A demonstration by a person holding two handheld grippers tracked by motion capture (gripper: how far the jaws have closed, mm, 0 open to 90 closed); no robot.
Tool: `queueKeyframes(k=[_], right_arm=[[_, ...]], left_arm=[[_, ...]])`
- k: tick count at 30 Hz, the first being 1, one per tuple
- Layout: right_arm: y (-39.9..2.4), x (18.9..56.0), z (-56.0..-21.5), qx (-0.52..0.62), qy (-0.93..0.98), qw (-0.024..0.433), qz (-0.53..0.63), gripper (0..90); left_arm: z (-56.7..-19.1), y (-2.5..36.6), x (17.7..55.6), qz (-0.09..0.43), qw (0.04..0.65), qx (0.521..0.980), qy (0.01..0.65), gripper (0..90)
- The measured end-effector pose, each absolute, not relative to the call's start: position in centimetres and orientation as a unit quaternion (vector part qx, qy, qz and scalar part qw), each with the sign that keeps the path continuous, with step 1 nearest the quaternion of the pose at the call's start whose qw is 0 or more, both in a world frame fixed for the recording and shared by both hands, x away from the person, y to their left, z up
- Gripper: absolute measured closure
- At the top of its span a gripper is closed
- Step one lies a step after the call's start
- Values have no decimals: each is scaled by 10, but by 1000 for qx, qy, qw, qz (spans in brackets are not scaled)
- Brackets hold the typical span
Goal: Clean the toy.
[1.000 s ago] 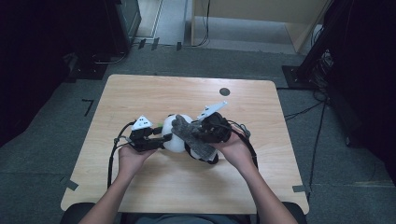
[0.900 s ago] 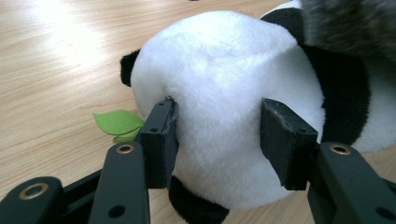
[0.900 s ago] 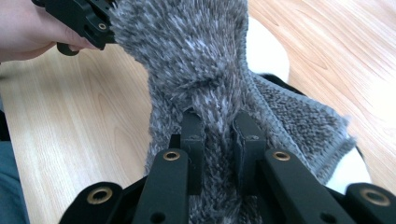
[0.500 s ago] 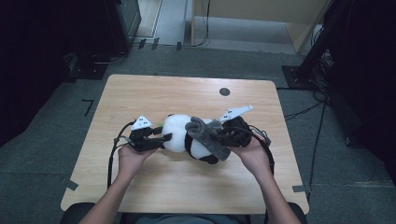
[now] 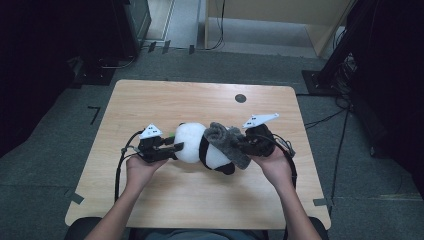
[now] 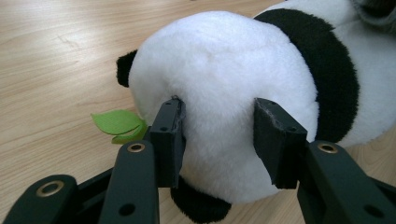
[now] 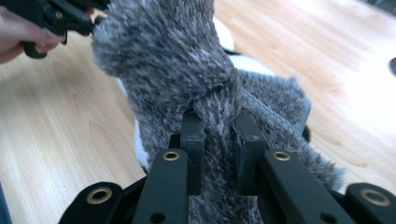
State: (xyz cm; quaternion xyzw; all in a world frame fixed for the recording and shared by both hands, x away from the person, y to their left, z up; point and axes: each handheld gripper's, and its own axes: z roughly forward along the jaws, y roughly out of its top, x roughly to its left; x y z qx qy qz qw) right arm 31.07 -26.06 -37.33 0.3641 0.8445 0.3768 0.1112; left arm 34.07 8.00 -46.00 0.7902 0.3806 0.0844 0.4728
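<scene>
A black-and-white panda plush (image 5: pixel 192 144) lies on its side on the wooden table (image 5: pixel 150 100), head toward the left. My left gripper (image 6: pixel 222 135) has just been closing its jaws. Both pads (image 6: pixel 170 135) now dent the white fur of the panda's head (image 6: pixel 219 74). A green felt leaf (image 6: pixel 116 123) sticks out beside the head. My right gripper (image 7: pixel 219 135) is shut on a grey fuzzy cloth (image 7: pixel 163 60). In the high view the cloth (image 5: pixel 225 140) drapes over the panda's rear half, with the right gripper (image 5: pixel 244 145) at its right.
A small black round mark (image 5: pixel 240 98) sits near the table's far edge. Tape strips (image 5: pixel 320 202) mark the near corners. Dark equipment (image 5: pixel 130 20) and cables (image 5: pixel 330 117) stand on the floor around the table.
The right gripper has moved to the right with the grey cloth, drawing it from the panda's middle toward its rear. The left hand has stayed at the head.
</scene>
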Motion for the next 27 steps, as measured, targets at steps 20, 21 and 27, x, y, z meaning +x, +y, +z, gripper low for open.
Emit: queueKeyframes(k=[20,21,27], right_arm=[[-285,315,-393,431,809,128,378,784],[-284,316,-396,430,810,126,378,784],[-281,321,-411,445,807,117,369,781]], left_arm=[[-469,82,345,72,484,794,359,328],[-469,82,345,70,484,795,359,321],[-473,77,346,66,487,794,357,275]])
